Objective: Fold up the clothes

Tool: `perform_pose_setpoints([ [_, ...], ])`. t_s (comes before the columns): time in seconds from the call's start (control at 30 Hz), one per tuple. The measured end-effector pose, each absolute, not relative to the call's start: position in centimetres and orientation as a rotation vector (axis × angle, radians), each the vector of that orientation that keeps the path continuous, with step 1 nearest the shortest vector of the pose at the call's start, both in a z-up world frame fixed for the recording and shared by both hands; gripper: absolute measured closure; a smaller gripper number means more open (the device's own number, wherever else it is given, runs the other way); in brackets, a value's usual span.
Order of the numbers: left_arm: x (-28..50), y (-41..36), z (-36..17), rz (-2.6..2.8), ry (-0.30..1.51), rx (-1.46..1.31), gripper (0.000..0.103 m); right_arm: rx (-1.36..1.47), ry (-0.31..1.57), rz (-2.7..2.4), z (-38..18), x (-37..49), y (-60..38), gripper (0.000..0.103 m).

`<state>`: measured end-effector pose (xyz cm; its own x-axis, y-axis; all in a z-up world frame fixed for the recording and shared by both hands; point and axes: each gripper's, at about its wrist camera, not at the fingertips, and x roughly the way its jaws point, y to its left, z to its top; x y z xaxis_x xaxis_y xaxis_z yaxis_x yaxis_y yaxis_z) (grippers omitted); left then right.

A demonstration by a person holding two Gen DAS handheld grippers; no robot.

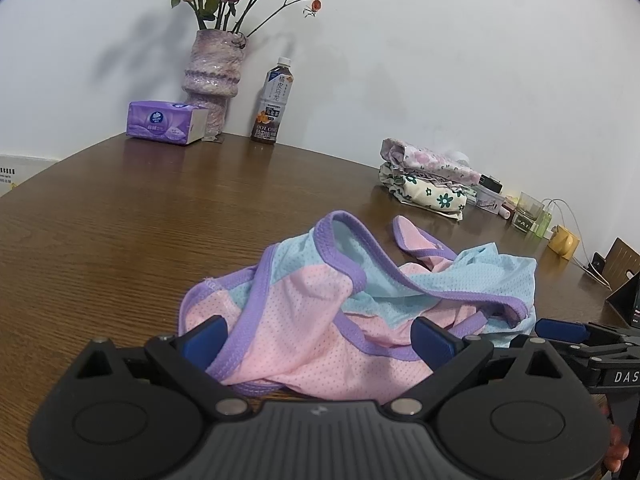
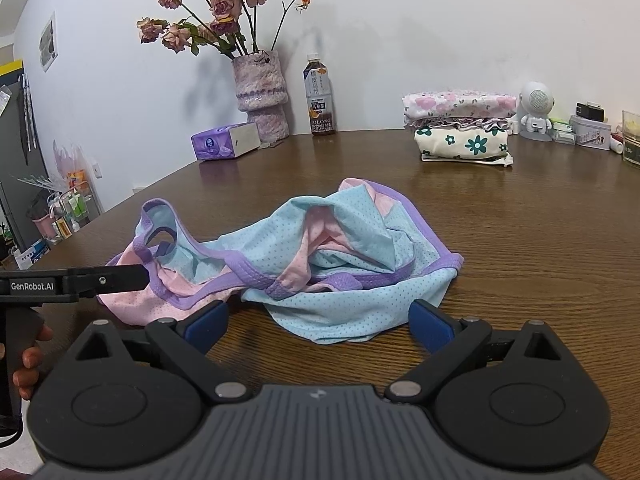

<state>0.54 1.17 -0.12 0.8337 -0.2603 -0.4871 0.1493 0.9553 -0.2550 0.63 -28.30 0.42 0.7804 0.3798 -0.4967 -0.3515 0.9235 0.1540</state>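
Note:
A crumpled mesh garment (image 1: 320, 300) in pink and light blue with purple trim lies on the brown wooden table (image 1: 120, 240). My left gripper (image 1: 320, 340) is open, and the pink part of the cloth bunches between its blue pads (image 1: 210, 338). In the right wrist view the same garment (image 2: 320, 260) spreads ahead of my right gripper (image 2: 320, 322), which is open with the blue hem lying between its pads (image 2: 430, 320). The left gripper's black finger (image 2: 120, 276) reaches in from the left edge to the pink side. The right gripper's blue pad (image 1: 560, 330) shows at the right.
A stack of folded floral clothes (image 2: 460, 128) sits at the back right. Along the wall stand a vase of dried roses (image 2: 260, 92), a purple tissue pack (image 2: 224, 142) and a tea bottle (image 2: 318, 96). A small white speaker (image 2: 536, 110) and several small items crowd the far right.

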Motion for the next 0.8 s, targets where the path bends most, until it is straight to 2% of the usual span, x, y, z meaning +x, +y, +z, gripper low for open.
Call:
perform_pose_setpoints([
  [0.8, 0.46, 1.30, -0.17, -0.213, 0.541, -0.215, 0.005, 0.064, 0.543, 0.400, 0.45, 0.58, -28.44, 0.004],
])
